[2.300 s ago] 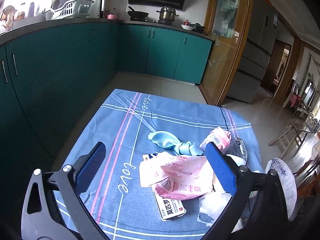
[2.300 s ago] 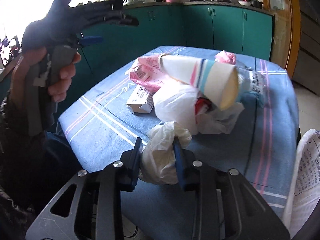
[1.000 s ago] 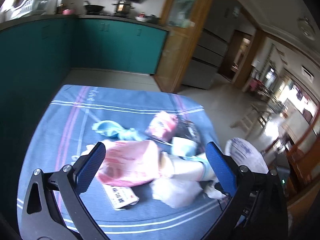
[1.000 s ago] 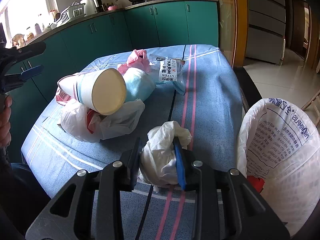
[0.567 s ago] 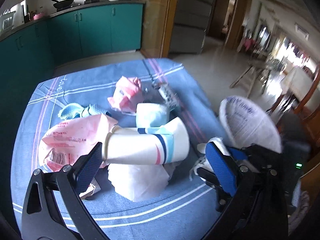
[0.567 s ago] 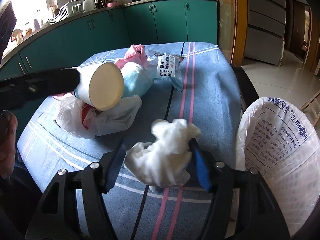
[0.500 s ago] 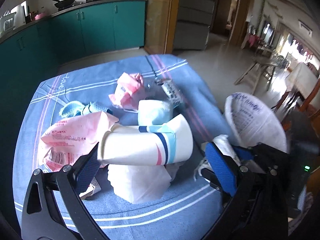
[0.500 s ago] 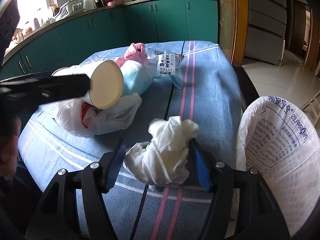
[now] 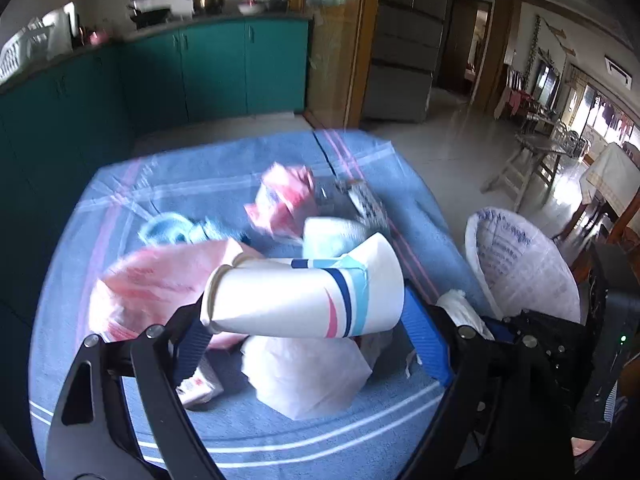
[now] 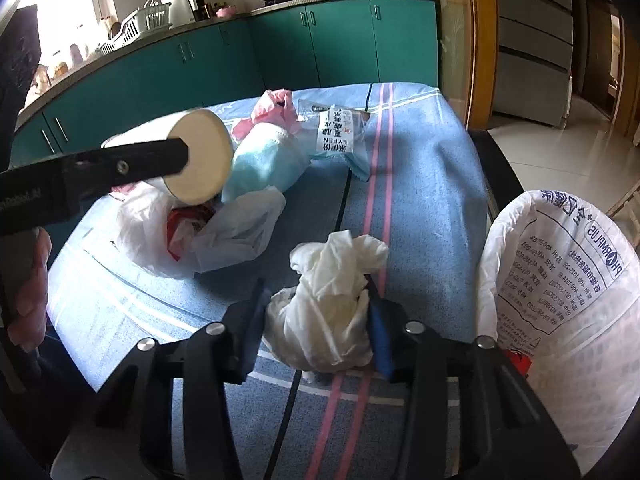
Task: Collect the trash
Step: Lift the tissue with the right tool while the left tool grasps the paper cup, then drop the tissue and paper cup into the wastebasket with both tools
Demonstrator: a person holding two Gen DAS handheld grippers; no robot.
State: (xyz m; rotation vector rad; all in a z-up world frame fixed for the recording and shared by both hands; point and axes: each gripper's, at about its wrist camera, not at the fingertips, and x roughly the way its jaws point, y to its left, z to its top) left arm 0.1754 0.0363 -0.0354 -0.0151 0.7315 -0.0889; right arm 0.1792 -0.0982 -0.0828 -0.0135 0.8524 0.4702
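A stack of white paper cups (image 9: 304,296) with blue and pink stripes lies on its side atop the trash pile. My left gripper (image 9: 304,316) spans it end to end, jaws closing, one pad at the rim and one at the base (image 10: 204,160). Its black finger (image 10: 120,168) lies across the base in the right wrist view. My right gripper (image 10: 316,304) is closing on a crumpled white plastic wad (image 10: 332,264), pads pressing both sides, near the table's front edge. The white trash bag (image 10: 560,280) stands open just right of it.
On the blue striped tablecloth (image 10: 420,168) lie a light blue mask (image 10: 268,160), a pink wrapper (image 10: 272,108), a printed sachet (image 10: 340,140), a white plastic bag (image 10: 224,240), a pink bag (image 9: 160,280) and a small box (image 9: 198,386). Teal cabinets run behind.
My left gripper swung over the pile, came down around the paper cups and narrowed onto them. My right jaws spread off the white wad, then narrowed back against it.
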